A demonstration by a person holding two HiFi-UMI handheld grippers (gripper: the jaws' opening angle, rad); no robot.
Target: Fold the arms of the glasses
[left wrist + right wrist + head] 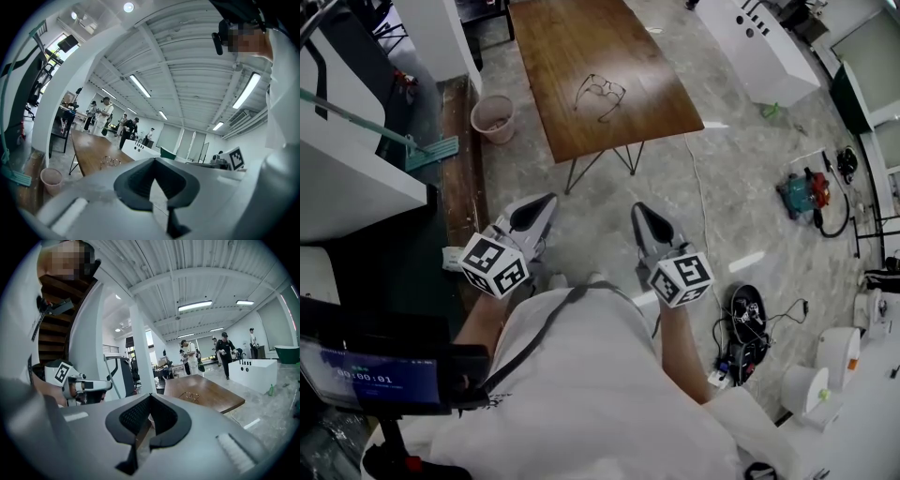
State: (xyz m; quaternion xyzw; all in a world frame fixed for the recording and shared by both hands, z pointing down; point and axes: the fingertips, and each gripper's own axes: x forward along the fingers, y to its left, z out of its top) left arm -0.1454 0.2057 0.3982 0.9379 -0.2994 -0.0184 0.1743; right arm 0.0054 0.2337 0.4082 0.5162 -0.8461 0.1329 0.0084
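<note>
The glasses (601,95) lie with their arms spread on the brown wooden table (581,56), far ahead of me. They show small in the left gripper view (110,162) and in the right gripper view (191,395). My left gripper (544,201) and right gripper (640,210) hang side by side over the floor, well short of the table's near edge. Both point toward the table. Each has its jaws closed together with nothing between them; the left gripper's tips (153,160) meet, and so do those of the right gripper (150,396).
A pink bucket (494,117) stands on the floor by the table's left leg. A white console (764,47) is right of the table. Cables and a power strip (745,330) lie on the floor at my right. Several people (224,350) stand beyond the table.
</note>
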